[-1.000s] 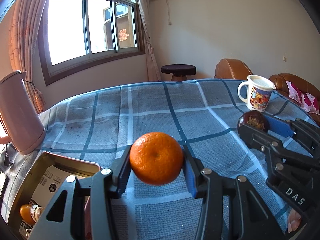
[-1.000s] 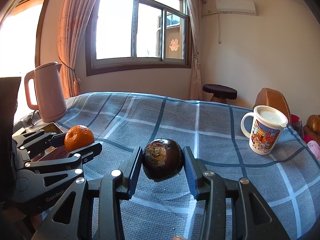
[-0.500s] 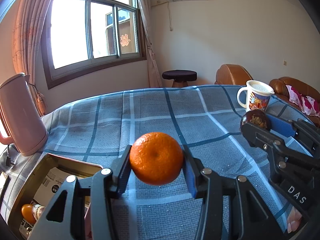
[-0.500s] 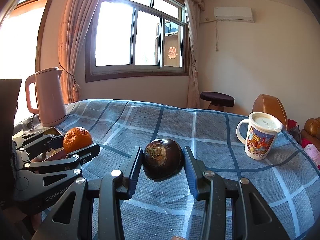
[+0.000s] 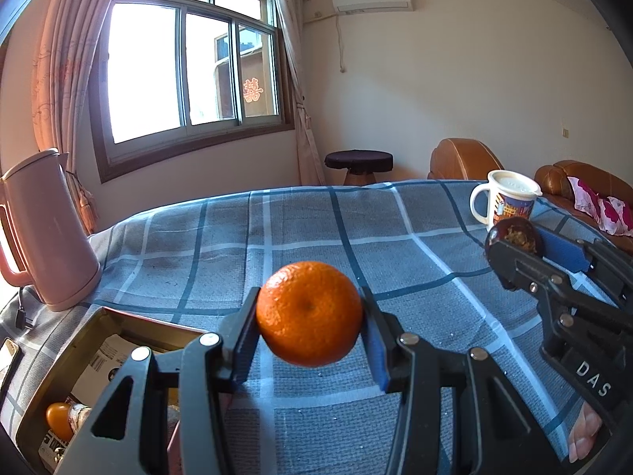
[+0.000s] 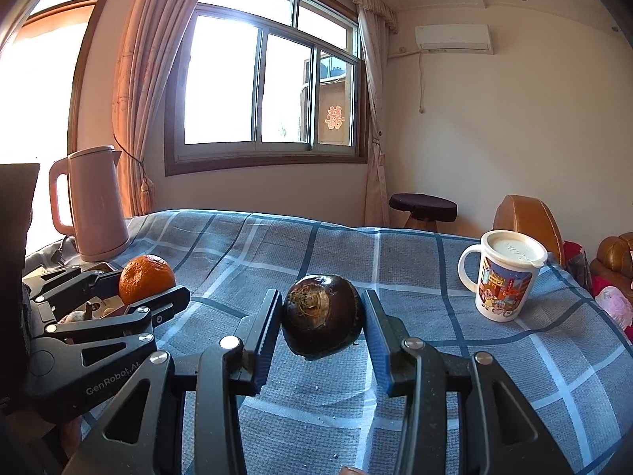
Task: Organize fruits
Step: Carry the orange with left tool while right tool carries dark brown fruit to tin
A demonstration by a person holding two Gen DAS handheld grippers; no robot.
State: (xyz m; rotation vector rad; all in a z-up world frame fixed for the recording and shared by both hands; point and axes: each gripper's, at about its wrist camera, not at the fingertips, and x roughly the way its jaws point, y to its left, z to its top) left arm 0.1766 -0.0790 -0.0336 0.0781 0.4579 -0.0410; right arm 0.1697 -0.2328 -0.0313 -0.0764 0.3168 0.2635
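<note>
Above the checked blue cloth (image 5: 316, 237) of the tabletop, both fruits are held clear of the surface. The left gripper (image 5: 309, 326) is clamped on the orange (image 5: 309, 318), the pads bearing on its two sides at the widest part; the right gripper (image 6: 321, 318) is clamped likewise on the dark round fruit (image 6: 321, 314), its dry stem scar turned toward the camera. In each case the jaws stand partly apart — only as wide as the fruit between them.

Handling, as a judgement: the orange is light, with a soft, slightly springy rind that would bruise or slip under a hard squeeze, so a hold across the middle suits it. The dark fruit looks firmer and smooth-skinned — likelier to slide in the pads — and is also best taken across its broadest part.

An open box (image 5: 99, 318) lies low at the left of the left wrist view, just beside the pink kettle (image 5: 43, 233), with a small orange-coloured item and packets inside. A lidded mug (image 6: 504, 281) stands well apart at the far right. Neither fruit is yet set down.
</note>
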